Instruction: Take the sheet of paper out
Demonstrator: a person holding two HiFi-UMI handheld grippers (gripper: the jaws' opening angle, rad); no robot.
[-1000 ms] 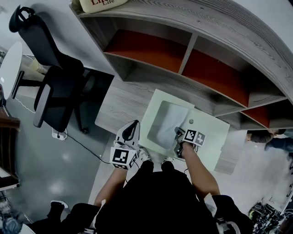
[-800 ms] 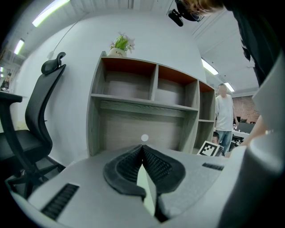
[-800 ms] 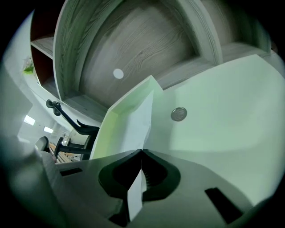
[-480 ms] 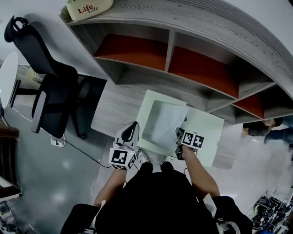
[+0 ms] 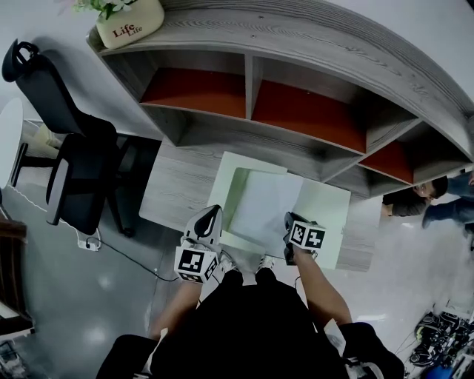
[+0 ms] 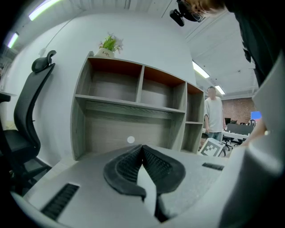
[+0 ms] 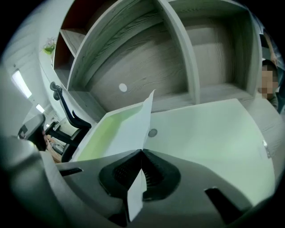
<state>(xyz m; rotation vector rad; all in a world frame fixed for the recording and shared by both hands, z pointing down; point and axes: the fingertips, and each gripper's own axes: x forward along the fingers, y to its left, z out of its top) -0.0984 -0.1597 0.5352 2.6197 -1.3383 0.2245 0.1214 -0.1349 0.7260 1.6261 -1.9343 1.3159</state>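
Right gripper is pinching the sheet of paper at its near right side. The jaws are fully together on it, and a short tail of paper is sticking out behind the pads, so the bite is looking deep enough. Left gripper is hovering just beside the near left edge of the folder, tips closed against each other with nothing reaching beyond them; whether it is touching the folder cannot be told. The sheet is standing up on edge from the right jaws while its far part is lying over the folder's left half, so I am judging it partway out, not free. For the pull, I am judging it best to be keeping the pinch firm and drawing the sheet slowly in its own plane, since thin paper is likely to buckle or tear at the pinch if dragged sideways against the folder's edge. The left gripper is sitting well placed to press the folder down should it ride up. Containers: the folder is lying open on the desk, its right half bare except for a snap button, its left half showing only the sheet. The shelf unit compartments are showing empty, with red-orange backs. The plant pot on top is holding a small green plant.
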